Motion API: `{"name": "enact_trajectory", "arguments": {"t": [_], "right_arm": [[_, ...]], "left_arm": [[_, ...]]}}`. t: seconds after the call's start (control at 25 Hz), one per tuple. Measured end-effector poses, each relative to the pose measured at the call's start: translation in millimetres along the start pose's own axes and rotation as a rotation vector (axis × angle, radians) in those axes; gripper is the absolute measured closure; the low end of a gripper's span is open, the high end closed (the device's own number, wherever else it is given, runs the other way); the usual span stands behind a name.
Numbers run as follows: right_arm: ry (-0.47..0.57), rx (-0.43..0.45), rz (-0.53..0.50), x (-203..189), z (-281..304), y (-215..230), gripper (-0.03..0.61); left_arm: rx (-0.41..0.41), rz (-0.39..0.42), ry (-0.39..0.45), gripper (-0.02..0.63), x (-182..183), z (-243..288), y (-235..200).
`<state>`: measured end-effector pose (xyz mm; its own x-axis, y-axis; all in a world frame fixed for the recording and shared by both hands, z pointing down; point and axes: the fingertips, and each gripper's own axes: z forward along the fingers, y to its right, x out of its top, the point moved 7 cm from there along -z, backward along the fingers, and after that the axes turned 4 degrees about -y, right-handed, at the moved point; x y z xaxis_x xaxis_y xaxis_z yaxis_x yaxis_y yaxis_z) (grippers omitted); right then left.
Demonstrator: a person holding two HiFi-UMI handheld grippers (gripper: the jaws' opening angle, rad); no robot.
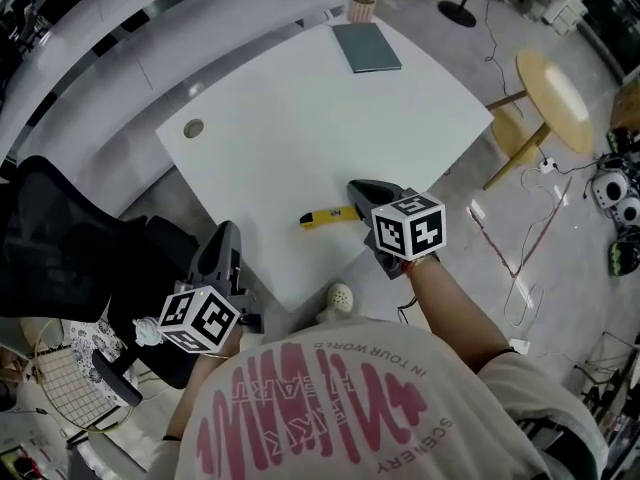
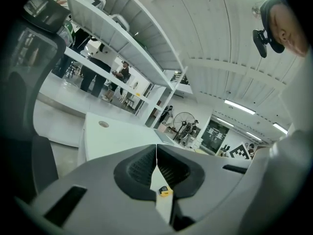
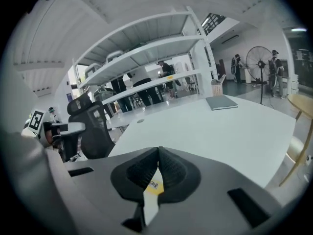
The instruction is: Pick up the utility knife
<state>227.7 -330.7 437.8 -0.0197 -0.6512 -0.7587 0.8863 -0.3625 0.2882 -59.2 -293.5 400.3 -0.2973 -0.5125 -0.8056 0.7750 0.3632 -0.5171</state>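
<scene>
Grey-jawed, the left gripper [image 1: 226,236] hangs off the white desk's [image 1: 300,128] near edge, its jaws pressed together on nothing. The right gripper [image 1: 360,190] is likewise closed and empty over the near corner. The yellow utility knife [image 1: 325,217] lies flat on the desk near its tip, and a grey notebook [image 1: 366,47] rests by the far edge.

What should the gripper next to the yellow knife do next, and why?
Probably open its jaws first. The right gripper has its jaws pressed together with nothing between them, and the utility knife lies flat on the white table just in front of its tips. Shut jaws cannot go around the knife, so they likely need to spread before lowering.
</scene>
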Motion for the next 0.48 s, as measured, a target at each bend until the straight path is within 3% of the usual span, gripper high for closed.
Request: {"name": "enact_trajectory", "arguments": {"t": [0.24,0.48], "right_arm": [[-0.156,0.072,-0.096,-15,28,3,0.561],[-0.283,0.179,-0.283,-17,42,-2,0.56]], "left_arm": [[0.074,-0.029,-0.008,0.589,-12,-4,-11],[0.115,-0.044,-0.003,0.589,-15,-7,-16]]}}
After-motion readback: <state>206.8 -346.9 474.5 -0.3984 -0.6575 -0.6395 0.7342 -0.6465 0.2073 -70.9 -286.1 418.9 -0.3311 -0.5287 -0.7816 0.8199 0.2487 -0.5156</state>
